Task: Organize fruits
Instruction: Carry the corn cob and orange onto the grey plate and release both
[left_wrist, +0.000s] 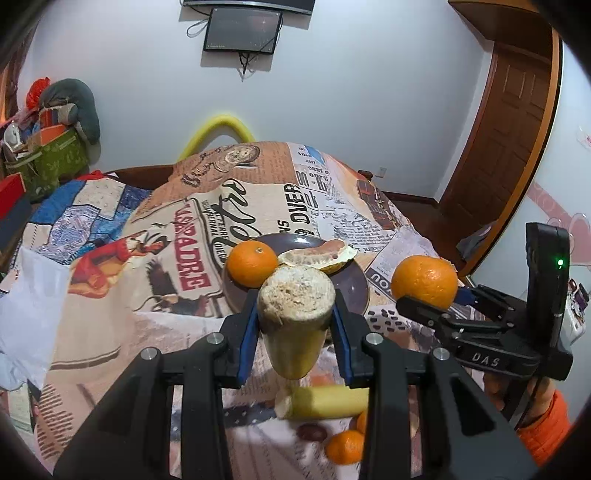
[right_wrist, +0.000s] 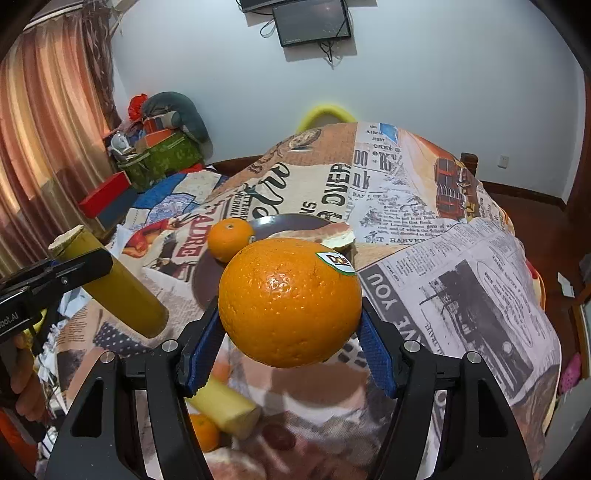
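Newsprint-patterned counter (right_wrist: 461, 280): both claws carry fruit toward the plate (right_wrist: 295, 223), left claw (left_wrist: 295, 317) clamped on sugarcane (left_wrist: 295, 310), right claw (right_wrist: 291, 325) on an orange (right_wrist: 290, 301); next, lower and release.

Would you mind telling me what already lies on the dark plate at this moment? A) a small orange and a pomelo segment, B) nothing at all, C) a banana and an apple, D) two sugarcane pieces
A: the dark plate carries a small orange and a pomelo segment, while the sugarcane piece and the large orange are held in the grippers.
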